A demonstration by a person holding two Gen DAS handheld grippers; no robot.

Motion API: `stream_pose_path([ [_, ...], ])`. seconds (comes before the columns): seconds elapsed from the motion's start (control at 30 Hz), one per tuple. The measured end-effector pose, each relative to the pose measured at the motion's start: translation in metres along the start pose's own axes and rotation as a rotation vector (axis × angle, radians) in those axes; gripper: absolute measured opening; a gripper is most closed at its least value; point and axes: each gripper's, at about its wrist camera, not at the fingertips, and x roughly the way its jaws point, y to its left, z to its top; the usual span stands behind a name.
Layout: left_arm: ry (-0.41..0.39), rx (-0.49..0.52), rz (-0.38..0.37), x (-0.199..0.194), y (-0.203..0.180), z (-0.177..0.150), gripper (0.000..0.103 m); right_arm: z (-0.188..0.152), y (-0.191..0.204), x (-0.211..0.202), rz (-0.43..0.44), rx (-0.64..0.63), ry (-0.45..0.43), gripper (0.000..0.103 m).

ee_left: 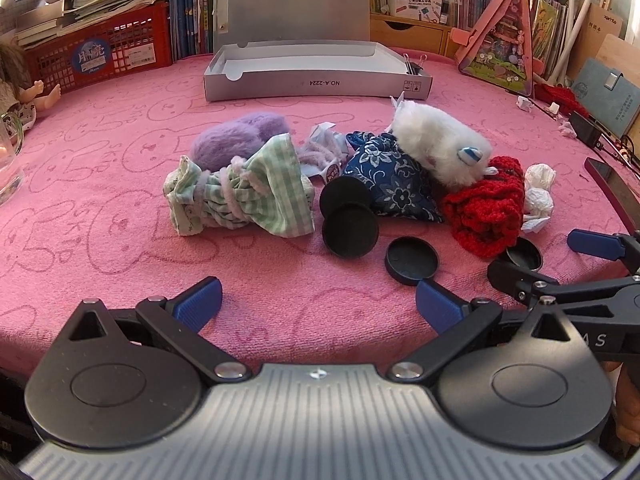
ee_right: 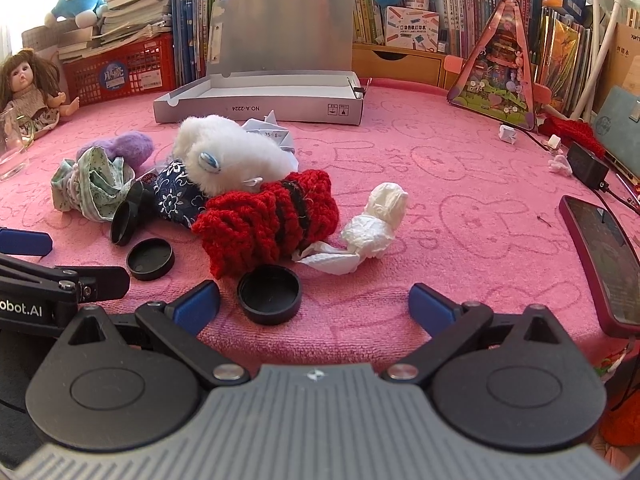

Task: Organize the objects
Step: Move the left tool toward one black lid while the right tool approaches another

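Blue-padded, both the left gripper (ee_left: 319, 306) and right gripper (ee_right: 314, 308) hang with jaws wide apart and empty above the pink towel-covered worktop (ee_left: 100, 220). Just beyond lie round black plastic lids (ee_right: 269, 293), then a heap: red knitted bundle (ee_right: 268, 220), white plush toy (ee_right: 228, 156), green checked cloth (ee_left: 240, 188). Farthest, the open grey cardboard box (ee_left: 316, 80) probably awaits them.

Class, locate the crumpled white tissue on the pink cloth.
In the right wrist view, the crumpled white tissue lies centre-right on the pink cloth, just right of the red knitted bundle.
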Motion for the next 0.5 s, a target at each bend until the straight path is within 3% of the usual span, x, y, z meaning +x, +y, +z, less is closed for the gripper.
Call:
stream_pose_path([
  [0.2, -0.009, -0.003, -0.028, -0.008, -0.001, 0.0, 0.103, 0.002, -0.003, -0.004, -0.017, 0.007, 0.015, 0.1],
  [0.33, -0.046, 0.041, -0.033, -0.015, -0.01, 0.001, 0.098, 0.002, -0.006, -0.007, 0.001, 0.021, 0.016, 0.089],
  [0.43, -0.056, 0.061, -0.04, -0.017, -0.014, 0.003, 0.088, 0.001, -0.004, -0.009, 0.009, 0.01, 0.005, 0.082],
  [0.5, -0.055, 0.068, -0.05, -0.017, -0.016, 0.003, 0.075, 0.001, -0.003, -0.01, 0.019, 0.006, 0.0, 0.079],
])
